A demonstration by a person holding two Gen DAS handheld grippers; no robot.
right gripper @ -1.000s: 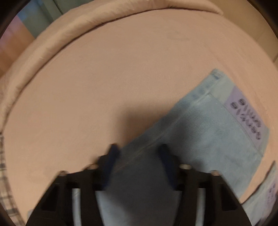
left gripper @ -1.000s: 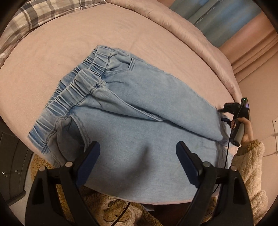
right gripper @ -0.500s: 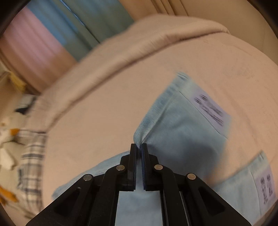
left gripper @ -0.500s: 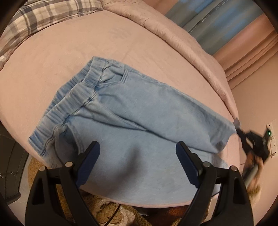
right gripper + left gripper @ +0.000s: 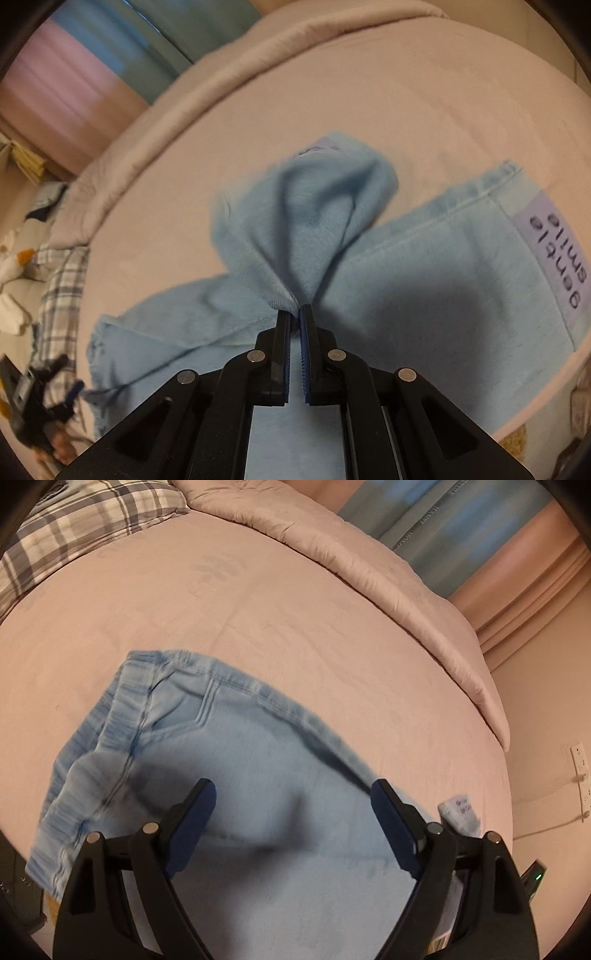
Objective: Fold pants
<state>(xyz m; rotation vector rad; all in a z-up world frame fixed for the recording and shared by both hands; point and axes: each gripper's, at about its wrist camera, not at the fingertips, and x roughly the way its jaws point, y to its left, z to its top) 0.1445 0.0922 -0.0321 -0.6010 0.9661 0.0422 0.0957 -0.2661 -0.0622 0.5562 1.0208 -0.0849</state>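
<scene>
Fingers (image 5: 282,332) pinch pants (image 5: 424,280), waistband left, legs right.

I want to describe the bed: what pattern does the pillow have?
The pillow has a grey and white plaid pattern, clearest in the left wrist view.

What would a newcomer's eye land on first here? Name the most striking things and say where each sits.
First, the right tool low in the right wrist view, pinched shut on a bunched fold of the light blue pants lifted off the bed. Next, the printed label at a leg hem, far right. In the left wrist view, the left tool stands open over the pants.
</scene>
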